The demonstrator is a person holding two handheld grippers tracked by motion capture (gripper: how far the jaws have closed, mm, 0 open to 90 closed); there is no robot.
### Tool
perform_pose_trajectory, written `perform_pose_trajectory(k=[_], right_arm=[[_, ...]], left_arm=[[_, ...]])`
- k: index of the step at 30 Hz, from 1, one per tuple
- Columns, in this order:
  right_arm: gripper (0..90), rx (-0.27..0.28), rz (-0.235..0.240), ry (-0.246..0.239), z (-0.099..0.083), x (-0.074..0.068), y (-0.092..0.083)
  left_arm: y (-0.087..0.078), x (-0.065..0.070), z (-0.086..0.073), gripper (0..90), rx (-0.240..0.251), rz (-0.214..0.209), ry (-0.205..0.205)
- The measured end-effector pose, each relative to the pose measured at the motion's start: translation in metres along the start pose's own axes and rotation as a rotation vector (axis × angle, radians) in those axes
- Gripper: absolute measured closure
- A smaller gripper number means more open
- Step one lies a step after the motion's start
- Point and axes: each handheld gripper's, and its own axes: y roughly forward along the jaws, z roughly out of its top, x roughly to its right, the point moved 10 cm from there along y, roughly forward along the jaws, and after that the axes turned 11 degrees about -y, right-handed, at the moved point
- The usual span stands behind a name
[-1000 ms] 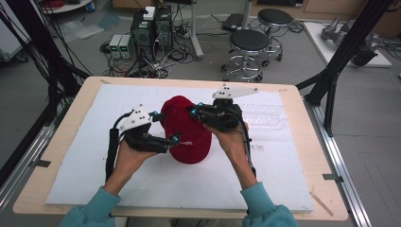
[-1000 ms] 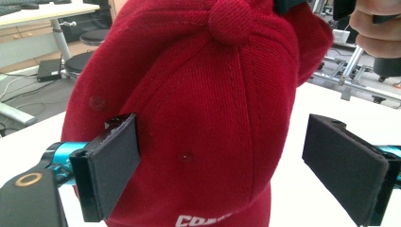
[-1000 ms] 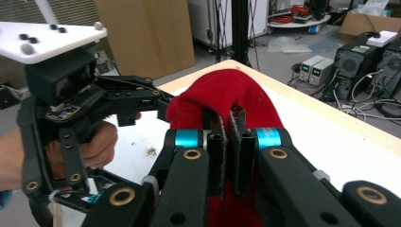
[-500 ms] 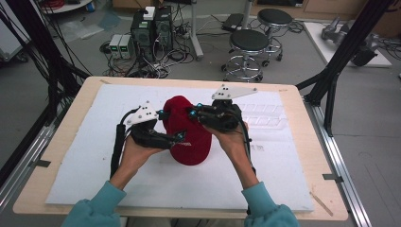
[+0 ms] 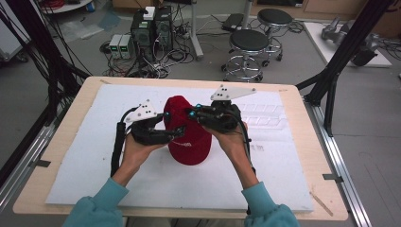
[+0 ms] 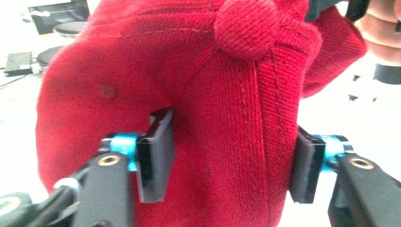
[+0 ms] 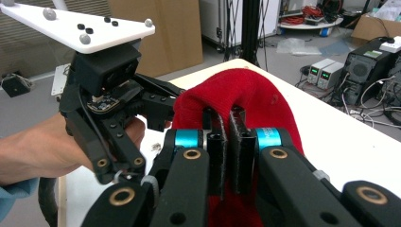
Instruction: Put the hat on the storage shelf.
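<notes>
A red knit cap (image 5: 189,142) lies on the white foam board (image 5: 283,161), mid-table. My right gripper (image 5: 191,113) comes in from the right and is shut on a raised fold of the cap (image 7: 246,90), its two pads (image 7: 241,142) pressed close together with red fabric between them. My left gripper (image 5: 175,135) is at the cap's left side. Its jaws stand wide apart, straddling the crown (image 6: 213,94) just below the top button (image 6: 246,28). The left pad (image 6: 156,156) touches the fabric; the other sits at the cap's edge.
The foam board covers most of the wooden table (image 5: 317,142). Black frame posts (image 5: 340,61) rise at both back corners. Behind the table stand two stools (image 5: 248,42) and electronics boxes (image 5: 146,28) with cables on the floor.
My left gripper has moved up and to the right, closing in until its jaws straddle the cap. The right gripper and the cap have hardly moved.
</notes>
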Motion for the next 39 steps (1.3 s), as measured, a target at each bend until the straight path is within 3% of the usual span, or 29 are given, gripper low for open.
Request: perform_pose_trajectory(k=[7,10,15,19,24,25,29,33,39], right_arm=[[86.9,-0.004,-0.005,-0.005,-0.001,0.001,0.001],[86.8,-0.005,-0.004,-0.006,-0.002,0.001,0.001],[83.8,0.007,0.000,-0.004,-0.004,0.001,0.002],[74.6,0.021,-0.002,-0.013,-0.003,0.002,0.001],[44.0,0.008,-0.036,-0.024,-0.004,0.003,0.001],[39.6,0.007,-0.040,-0.038,-0.004,0.004,0.002],[21.7,0.011,-0.065,-0.021,-0.004,0.006,0.000],[11.6,0.004,-0.079,-0.017,-0.006,0.007,-0.004],[11.1,0.032,-0.095,-0.012,-0.007,0.008,-0.023]], left_arm=[[-0.001,0.002,-0.001,71.3,-0.010,-0.024,0.002],[-0.001,0.002,-0.003,77.1,-0.022,-0.029,0.004],[-0.002,0.001,-0.002,81.1,-0.022,-0.002,0.030],[-0.003,0.001,-0.003,82.0,-0.025,-0.005,0.028],[-0.003,0.000,-0.002,82.2,-0.024,-0.007,0.022],[-0.004,-0.001,-0.003,82.1,-0.026,-0.007,0.023],[-0.005,-0.002,-0.002,82.2,-0.026,-0.003,0.022],[-0.008,-0.005,0.000,82.2,-0.018,0.003,0.020],[-0.011,-0.012,0.003,82.2,-0.010,0.015,0.008]])
